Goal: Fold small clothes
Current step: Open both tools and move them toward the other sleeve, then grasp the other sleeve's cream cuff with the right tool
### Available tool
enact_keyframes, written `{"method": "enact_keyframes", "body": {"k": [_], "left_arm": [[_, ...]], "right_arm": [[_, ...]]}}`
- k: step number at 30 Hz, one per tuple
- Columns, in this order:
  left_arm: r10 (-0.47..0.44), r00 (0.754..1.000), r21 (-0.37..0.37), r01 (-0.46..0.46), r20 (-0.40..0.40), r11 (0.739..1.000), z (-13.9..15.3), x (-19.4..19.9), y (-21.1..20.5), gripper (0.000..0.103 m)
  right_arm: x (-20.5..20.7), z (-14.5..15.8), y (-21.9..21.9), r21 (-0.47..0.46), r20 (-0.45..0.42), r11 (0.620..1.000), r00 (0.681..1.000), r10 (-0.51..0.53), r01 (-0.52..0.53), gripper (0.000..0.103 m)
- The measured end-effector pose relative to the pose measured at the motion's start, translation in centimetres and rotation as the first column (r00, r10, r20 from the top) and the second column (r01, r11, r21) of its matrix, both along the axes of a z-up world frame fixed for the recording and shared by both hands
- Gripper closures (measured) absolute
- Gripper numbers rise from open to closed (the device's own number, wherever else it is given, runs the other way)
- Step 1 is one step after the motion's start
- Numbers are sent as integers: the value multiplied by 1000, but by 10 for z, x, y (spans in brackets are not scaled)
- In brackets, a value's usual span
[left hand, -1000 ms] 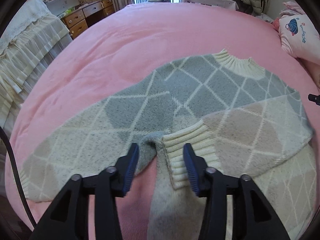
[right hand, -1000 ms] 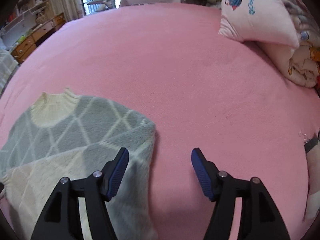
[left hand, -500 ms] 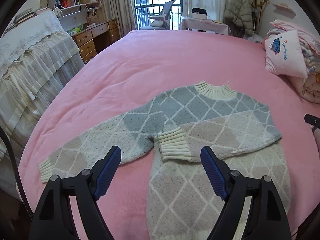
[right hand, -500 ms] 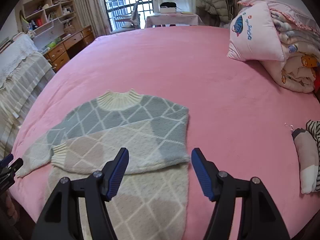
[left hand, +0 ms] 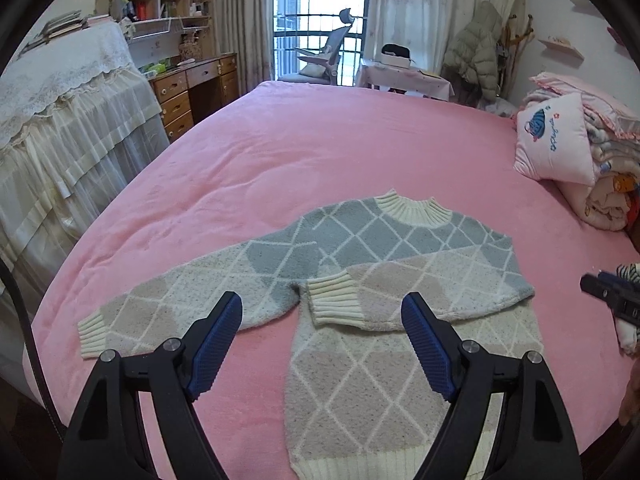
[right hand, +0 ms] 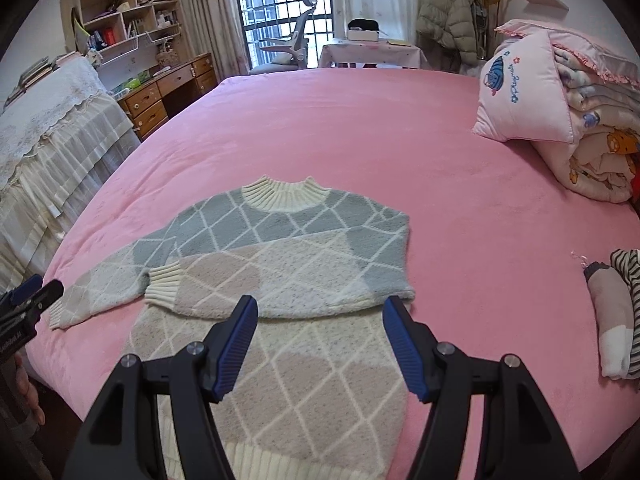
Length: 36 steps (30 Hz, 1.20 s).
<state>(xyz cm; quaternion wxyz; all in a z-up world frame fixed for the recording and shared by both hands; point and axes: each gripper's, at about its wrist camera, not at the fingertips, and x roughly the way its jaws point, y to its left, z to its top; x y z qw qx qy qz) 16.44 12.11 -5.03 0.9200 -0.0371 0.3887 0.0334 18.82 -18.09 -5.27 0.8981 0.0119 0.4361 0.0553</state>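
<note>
Both the left gripper (left hand: 322,344) and right gripper (right hand: 320,350) hover with jaws apart, holding nothing. Ahead of them the knit sweater (right hand: 304,264) lies flat on the pink bed (right hand: 360,128), one sleeve (left hand: 400,292) folded across its chest, the other sleeve (left hand: 192,292) spread out for folding.

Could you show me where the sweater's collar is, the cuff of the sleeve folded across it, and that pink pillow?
collar (left hand: 414,210), left wrist view, on the ribbed cream neck band.
cuff (left hand: 332,300), left wrist view, on the ribbed cream end of the folded sleeve.
pillow (right hand: 520,92), right wrist view, on its pink front face.

Soft daylight from window (left hand: 320,20); sharp focus; fisheye bending, dark corners.
</note>
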Motion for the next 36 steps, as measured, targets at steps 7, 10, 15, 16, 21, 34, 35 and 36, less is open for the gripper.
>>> {"method": "enact_keyframes", "body": {"k": [7,10,15,16,21,34,35,36], "left_arm": [[37,998,34,-36,-41,999,-1,-11,30,22],[48,998,58,-46,-35,997,-5,-21,39,22],[88,995,96,-84,-37,992,-15,-35,55,22],[97,994,94,-93,-40,991,-17,-37,58,22],[130,989,20,-129,-68,991,-32,-52,86,22],[399,910,34,-398,-112,917,-69,-109,178,22],[423,899,30,-423,-114,906,-70,-113,186,22],[450,885,23,-451,-120,892,-72,-118,198,22]], "right_arm": [[-6,-22,46,-22,-23,996,996,85,-86,39],[-8,-32,66,-17,-39,992,991,128,-128,39],[-10,-43,101,-13,-59,981,979,195,-196,39],[-10,-44,107,-14,-61,978,977,206,-207,39],[-13,-45,135,-13,-56,965,964,261,-262,39],[-29,-38,228,-25,-17,903,903,429,-430,39],[-30,-38,237,-26,-18,896,897,443,-443,39],[-32,-39,246,-26,-21,888,889,458,-458,39]]}}
